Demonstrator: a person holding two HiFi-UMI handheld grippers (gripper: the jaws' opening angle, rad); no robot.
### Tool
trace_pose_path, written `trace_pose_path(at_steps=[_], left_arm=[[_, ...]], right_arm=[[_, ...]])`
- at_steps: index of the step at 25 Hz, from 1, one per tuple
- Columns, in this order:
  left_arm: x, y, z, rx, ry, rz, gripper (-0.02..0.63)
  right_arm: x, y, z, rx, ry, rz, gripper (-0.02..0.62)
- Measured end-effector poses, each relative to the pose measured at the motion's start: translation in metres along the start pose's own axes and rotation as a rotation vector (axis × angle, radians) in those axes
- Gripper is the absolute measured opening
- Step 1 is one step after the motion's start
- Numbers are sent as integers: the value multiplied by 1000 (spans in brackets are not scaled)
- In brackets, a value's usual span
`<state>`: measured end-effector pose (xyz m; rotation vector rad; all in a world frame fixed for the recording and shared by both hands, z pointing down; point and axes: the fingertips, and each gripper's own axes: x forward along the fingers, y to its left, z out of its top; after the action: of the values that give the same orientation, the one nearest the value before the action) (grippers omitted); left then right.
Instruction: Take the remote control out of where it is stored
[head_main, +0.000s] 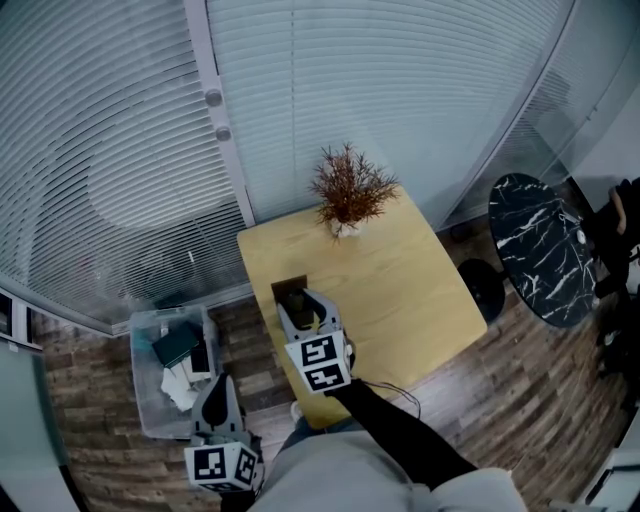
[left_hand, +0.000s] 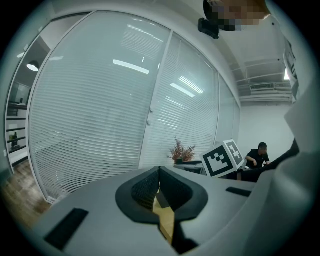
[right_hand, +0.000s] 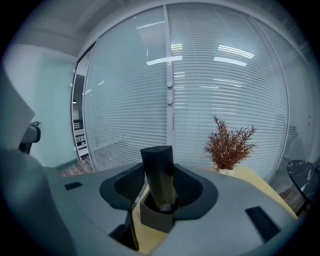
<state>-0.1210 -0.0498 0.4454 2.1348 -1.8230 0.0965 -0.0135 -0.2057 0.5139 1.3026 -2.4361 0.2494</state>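
Near the left edge of the wooden tabletop (head_main: 400, 290), at the centre of the head view, a dark holder (head_main: 280, 288) carries the remote control (head_main: 296, 298), standing upright in it. The right tool (head_main: 303, 303) reaches to it from below. In the right gripper view the right tool (right_hand: 158, 164) has its jaws spread wide, with the remote control (right_hand: 159, 175) rising out of the holder (right_hand: 155, 217) between them; no firm squeeze shows. A reddish dried plant (head_main: 350, 190) stands at the tabletop's upper edge, well apart from the holder. At lower left, the left tool (head_main: 215, 378) hangs over the floor beside a clear plastic bin (head_main: 145, 400); in its own view the left tool (left_hand: 159, 172) has its jaws pressed together on nothing.
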Motion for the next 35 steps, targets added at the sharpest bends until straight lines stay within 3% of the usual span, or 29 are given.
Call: trace_pose_path(at_steps=[35], left_arm=[[3,-8,-1,2,2,-15,9]], right_arm=[[-7,-5,11,8,-32,-4,181]])
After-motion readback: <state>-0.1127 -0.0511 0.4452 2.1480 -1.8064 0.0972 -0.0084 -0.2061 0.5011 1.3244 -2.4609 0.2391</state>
